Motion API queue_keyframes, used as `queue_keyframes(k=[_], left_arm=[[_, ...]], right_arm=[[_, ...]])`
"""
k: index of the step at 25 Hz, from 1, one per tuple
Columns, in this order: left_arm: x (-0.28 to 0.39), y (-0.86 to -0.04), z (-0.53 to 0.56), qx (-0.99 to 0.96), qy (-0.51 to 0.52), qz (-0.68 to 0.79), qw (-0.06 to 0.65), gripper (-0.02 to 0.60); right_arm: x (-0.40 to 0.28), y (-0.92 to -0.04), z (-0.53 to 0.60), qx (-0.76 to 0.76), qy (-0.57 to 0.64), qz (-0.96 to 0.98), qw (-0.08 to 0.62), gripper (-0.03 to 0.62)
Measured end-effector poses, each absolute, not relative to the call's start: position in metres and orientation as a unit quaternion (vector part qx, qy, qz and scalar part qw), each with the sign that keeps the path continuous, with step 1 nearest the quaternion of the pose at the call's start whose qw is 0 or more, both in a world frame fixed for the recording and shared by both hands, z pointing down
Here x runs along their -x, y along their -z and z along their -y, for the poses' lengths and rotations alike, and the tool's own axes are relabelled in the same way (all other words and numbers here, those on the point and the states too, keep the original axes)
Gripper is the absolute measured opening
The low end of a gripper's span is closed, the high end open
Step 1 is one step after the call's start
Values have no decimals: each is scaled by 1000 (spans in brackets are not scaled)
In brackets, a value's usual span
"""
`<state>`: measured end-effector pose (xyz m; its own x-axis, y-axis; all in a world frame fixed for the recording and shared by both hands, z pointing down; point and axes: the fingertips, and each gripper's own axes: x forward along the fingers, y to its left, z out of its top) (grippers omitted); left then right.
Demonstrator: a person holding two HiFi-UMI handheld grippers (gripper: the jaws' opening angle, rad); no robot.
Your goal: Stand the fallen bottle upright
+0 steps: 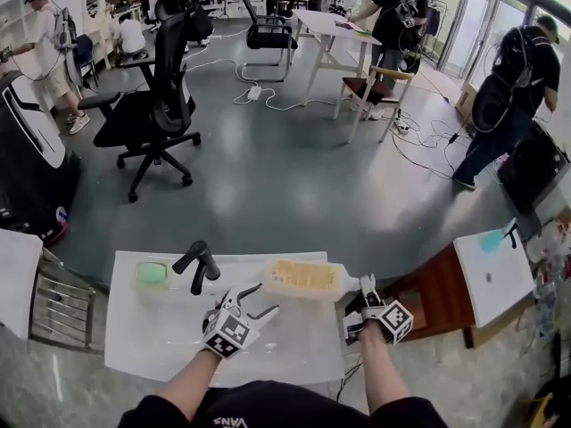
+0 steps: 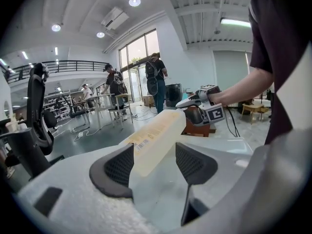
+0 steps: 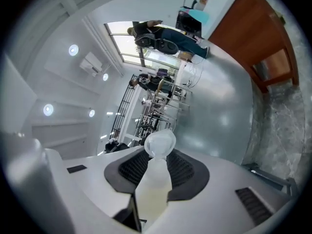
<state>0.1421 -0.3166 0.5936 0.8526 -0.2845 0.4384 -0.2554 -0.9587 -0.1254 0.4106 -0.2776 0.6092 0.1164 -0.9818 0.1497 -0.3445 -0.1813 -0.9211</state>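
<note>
White table [image 1: 161,346] with a fallen bottle [image 1: 303,279] and two hand-held grippers. The bottle is translucent plastic, flat-sided and roughly rectangular in section, with pale yellow contents and a barcode label on one face [image 2: 156,135]. It lies slantwise across the table's far right part, with the neck end raised above the base.

The right gripper [image 1: 366,285] is at the bottle's neck. Its black cross-hatched pads are clamped on the narrow neck [image 3: 155,179], and the rounded, cloudy cap [image 3: 160,143] juts just past the tips.

The left gripper [image 1: 266,298] is at the bottle's base. Its jaws stand apart with the base corner between them. The left pad is close against the base and a clear gap shows at the right pad, so nothing is gripped.

Left of the bottle's base stands a black, matte Y-shaped object [image 1: 198,264]. Further left of the bottle, a pale green rounded lump sits in a clear box [image 1: 152,274].
</note>
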Motion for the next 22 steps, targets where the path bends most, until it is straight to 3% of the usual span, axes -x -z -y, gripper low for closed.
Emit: queue_keyframes(k=[11,22], left_arm=[[-151,-590,332,966,207,-156,17,265],[-125,-586,360,961,191,-200,-30,265]], right_arm=[[-340,-482,330,624,296,-690,216,107],[-258,-425,384,568,199,-793,91,101]])
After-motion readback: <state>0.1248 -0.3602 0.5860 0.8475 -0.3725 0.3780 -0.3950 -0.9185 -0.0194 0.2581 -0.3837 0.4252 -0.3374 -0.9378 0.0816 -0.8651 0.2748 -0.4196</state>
